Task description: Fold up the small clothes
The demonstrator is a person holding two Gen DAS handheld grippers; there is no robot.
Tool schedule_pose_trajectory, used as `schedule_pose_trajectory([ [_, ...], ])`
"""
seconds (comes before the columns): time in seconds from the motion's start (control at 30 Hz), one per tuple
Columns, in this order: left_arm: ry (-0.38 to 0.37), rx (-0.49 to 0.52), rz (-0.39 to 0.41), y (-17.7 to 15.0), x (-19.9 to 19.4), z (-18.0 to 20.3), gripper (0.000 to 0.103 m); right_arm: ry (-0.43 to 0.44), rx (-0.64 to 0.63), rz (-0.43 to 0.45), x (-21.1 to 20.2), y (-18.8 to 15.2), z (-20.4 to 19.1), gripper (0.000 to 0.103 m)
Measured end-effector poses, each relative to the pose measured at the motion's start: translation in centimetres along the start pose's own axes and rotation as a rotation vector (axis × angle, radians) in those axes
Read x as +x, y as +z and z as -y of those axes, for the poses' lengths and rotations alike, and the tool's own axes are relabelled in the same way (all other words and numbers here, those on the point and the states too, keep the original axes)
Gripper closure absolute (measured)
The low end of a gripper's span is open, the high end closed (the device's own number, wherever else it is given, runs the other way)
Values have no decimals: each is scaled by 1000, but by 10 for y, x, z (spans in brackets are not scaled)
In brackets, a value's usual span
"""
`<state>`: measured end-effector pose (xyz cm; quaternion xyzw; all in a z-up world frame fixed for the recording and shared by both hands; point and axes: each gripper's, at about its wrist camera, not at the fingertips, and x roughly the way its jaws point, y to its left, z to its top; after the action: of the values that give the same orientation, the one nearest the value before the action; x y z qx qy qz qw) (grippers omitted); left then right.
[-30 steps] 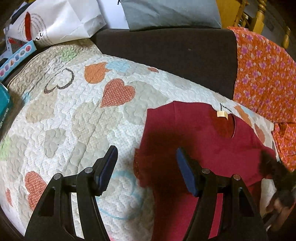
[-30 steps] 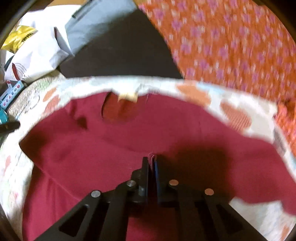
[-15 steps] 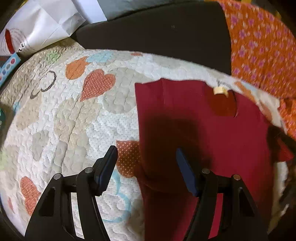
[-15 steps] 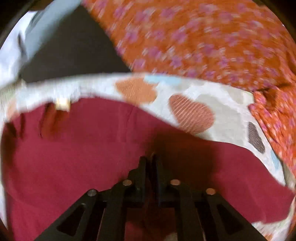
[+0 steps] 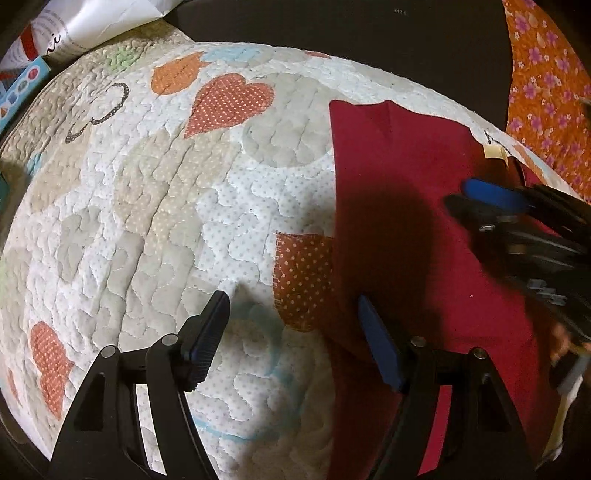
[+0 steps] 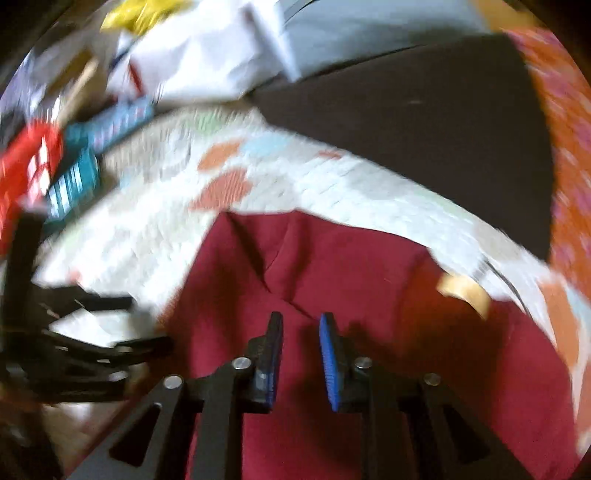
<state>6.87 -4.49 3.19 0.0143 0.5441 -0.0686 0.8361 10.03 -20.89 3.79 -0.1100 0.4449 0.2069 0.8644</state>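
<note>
Left gripper [image 5: 291,339]: fingers wide apart and opening further, nothing between them. They straddle the left folded edge of the red shirt [image 5: 399,206]; the outer finger hangs over bare quilt [image 5: 155,206], the inner one over red cloth.

Right gripper [image 6: 300,360]: fingers part-way apart and opening, no cloth pinched between them. Red shirt lies directly under and ahead of the tips. In the left wrist view this gripper reaches in from the right, over the shirt's upper part.

Shirt lies flat on the heart-patterned quilt. Left side looks already folded inward, giving a straight edge beside the left fingers; a diagonal crease runs ahead of the right fingers. Neck opening with a pale tag [image 6: 463,291] sits right of the right fingers. Judged: one side fold done; remaining side and the bottom-to-top fold probably still to do.

Beyond the quilt: dark cushion [image 5: 369,44], orange flowered cloth [image 5: 546,92], white paper bag [image 5: 92,26].

Writing: bag shows printed letters, too small and cropped to read. Neck tag unreadable.
</note>
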Motion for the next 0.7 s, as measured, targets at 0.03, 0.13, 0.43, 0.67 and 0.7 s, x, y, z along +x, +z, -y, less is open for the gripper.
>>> schedule_pose_trajectory([
  [0.03,1,2,-1,0,0,1,30,6,-14,-30,11,2,0,69],
  [0.13,-5,-2,-5,2,0,0,30,71,-21,-33,22,-4,5,69],
  [0.43,-3,-29,10,7,-1,0,30,-40,-132,64,-1,7,-6,100],
  [0.67,12,-24,18,9,-2,7,30,-104,-9,26,25,5,5,99],
  [0.7,8,-26,26,10,-4,7,30,-93,32,36,15,5,9,97],
])
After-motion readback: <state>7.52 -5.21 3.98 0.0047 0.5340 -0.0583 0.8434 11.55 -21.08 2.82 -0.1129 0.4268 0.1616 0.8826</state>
